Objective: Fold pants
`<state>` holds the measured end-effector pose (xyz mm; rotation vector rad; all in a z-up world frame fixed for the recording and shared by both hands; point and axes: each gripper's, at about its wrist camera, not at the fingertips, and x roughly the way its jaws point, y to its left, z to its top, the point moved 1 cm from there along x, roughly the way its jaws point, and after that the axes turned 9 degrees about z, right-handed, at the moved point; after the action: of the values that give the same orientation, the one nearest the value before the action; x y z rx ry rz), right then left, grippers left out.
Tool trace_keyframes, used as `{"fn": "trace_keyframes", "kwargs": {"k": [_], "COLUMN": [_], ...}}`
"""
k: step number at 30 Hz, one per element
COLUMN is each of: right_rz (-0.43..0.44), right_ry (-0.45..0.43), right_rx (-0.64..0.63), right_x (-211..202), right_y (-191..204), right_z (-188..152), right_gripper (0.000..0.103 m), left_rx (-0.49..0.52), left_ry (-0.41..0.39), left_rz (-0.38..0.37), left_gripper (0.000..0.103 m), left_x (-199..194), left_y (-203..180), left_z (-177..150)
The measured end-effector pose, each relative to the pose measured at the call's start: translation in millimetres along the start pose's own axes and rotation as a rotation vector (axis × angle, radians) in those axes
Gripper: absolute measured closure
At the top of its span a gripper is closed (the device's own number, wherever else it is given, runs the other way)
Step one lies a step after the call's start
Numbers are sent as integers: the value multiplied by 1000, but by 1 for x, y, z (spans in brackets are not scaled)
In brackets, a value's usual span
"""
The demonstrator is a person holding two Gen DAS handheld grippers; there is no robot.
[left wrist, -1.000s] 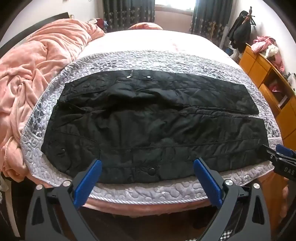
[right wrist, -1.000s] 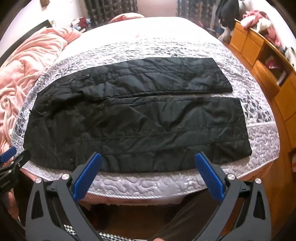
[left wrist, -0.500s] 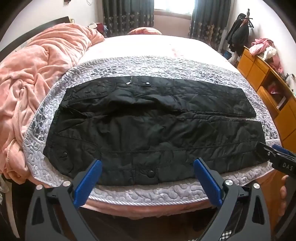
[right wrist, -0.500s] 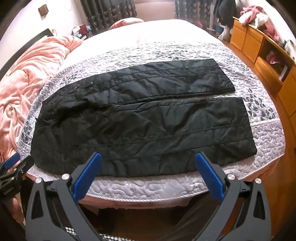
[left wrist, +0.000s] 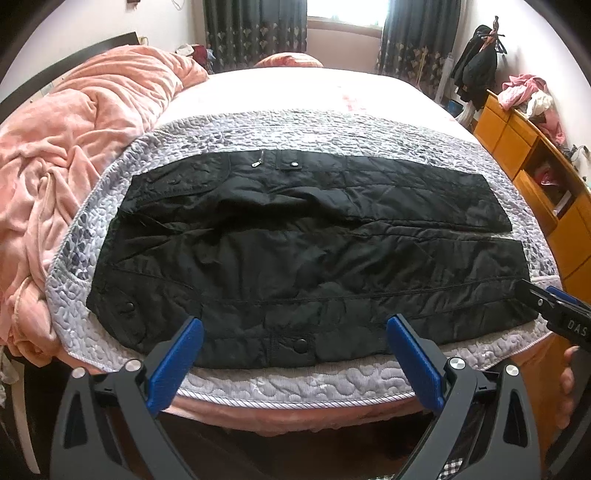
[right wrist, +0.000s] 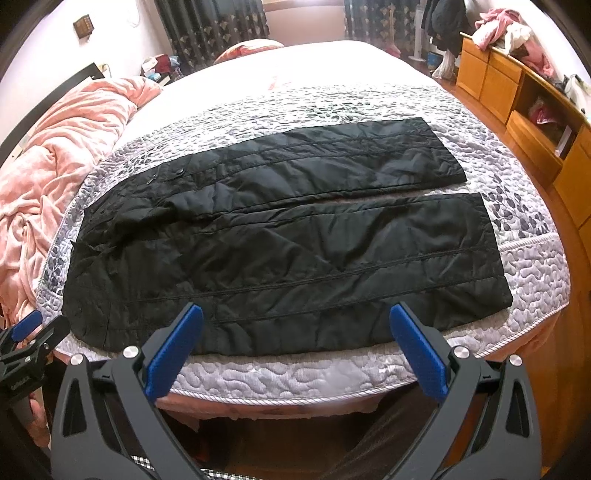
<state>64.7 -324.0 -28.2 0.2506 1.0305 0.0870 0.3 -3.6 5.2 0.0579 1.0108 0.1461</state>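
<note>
Both tools backed off slightly, black pants point(left wrist: 303, 251) flat, right tool point(left wrist: 565, 314) lettered "DAS"

Both fisheye views are taken from beyond the near edge of the bed point(left wrist: 295, 391), facing across it toward the curtained window point(left wrist: 347, 14). The left wrist view is centred on the waist end of the black pants point(left wrist: 295, 251); the right wrist view is shifted toward the leg ends. The whole garment, the grey quilt point(right wrist: 295, 373) and the pink blanket point(right wrist: 66, 147) are shared by both.
</note>
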Motion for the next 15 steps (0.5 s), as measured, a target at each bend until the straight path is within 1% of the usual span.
{"fn": "trace_keyframes", "kwargs": {"k": [3, 6, 15], "right_rz": [-5, -22, -31], "right_ry": [3, 8, 14], "right_rx": [7, 3, -24], "right_x": [1, 2, 6], "right_y": [-2, -2, 2], "right_z": [0, 0, 0], "right_gripper": [2, 2, 2], "left_rx": [6, 2, 7], "left_ry": [-7, -4, -4], "left_rz": [14, 13, 10], "left_gripper": [4, 4, 4], "left_x": [0, 2, 4], "left_y": [-1, 0, 2], "left_z": [0, 2, 3]}}
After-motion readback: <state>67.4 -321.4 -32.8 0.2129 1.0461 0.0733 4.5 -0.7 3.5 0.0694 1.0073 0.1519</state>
